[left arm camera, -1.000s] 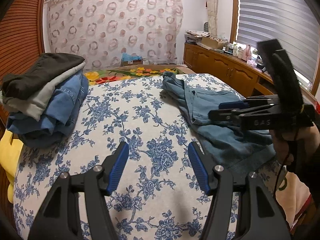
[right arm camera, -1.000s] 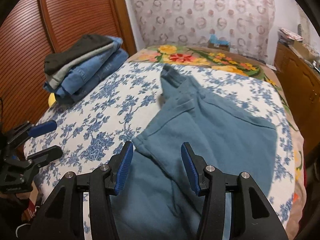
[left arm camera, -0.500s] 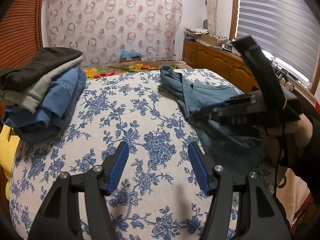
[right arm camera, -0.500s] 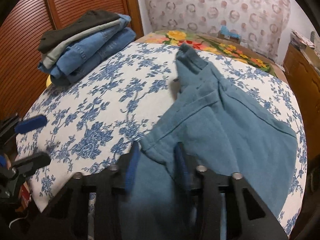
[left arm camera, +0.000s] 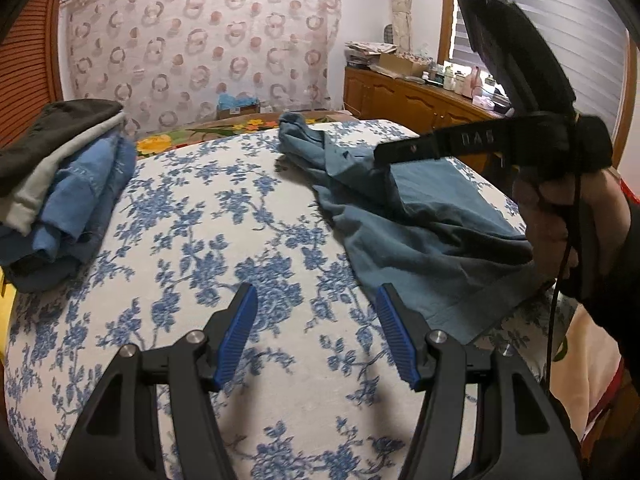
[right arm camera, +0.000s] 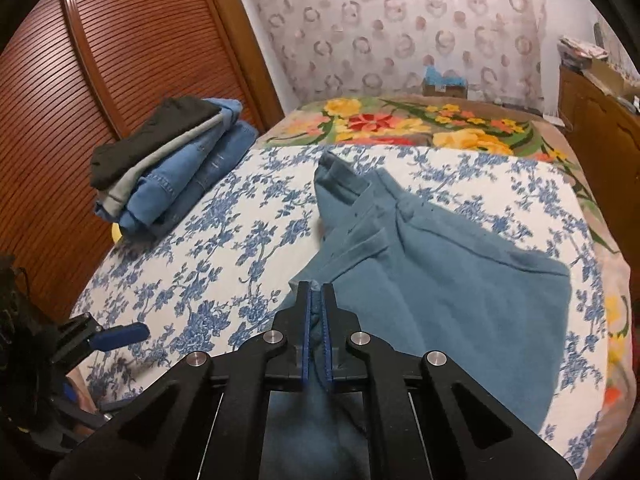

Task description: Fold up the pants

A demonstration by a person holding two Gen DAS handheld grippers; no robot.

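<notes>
**Ana:** Jaws first: the right gripper [right arm camera: 317, 320] is pressed together on a fold of the teal pants [right arm camera: 460, 292], pinching the near edge of the cloth. The left gripper [left arm camera: 316, 332] stands spread wide with nothing between its blue pads, over bare bedspread [left arm camera: 208, 240].

**Ben:** Where do the pants lie?

**Ana:** On the floral bedspread, toward three o'clock in the left wrist view. In the right wrist view they fan from the pinch out to one and two o'clock, with the bunched end up at twelve. They look crumpled, not yet laid flat.

**Ben:** So how should this step go?

**Ana:** My judgement: one pinch alone will drag the cloth into a rope. The left gripper should take a second hold on the same edge, near the right one, so the two can draw the fabric taut and spread it. A lift just high enough to free the cloth, then a slow pull, would keep the layers from sliding apart.

**Ben:** Room to work?

**Ana:** Open bedspread runs from nine to twelve o'clock of the pinch, which suits a spread toward the middle. The stack of folded clothes [right arm camera: 172, 164] sits at ten o'clock, well apart from the pants, near the bed's edge by the slatted door [right arm camera: 120, 80]. At three o'clock the pants already lie near the bed's side, so pulling that way risks them slipping off.
</notes>
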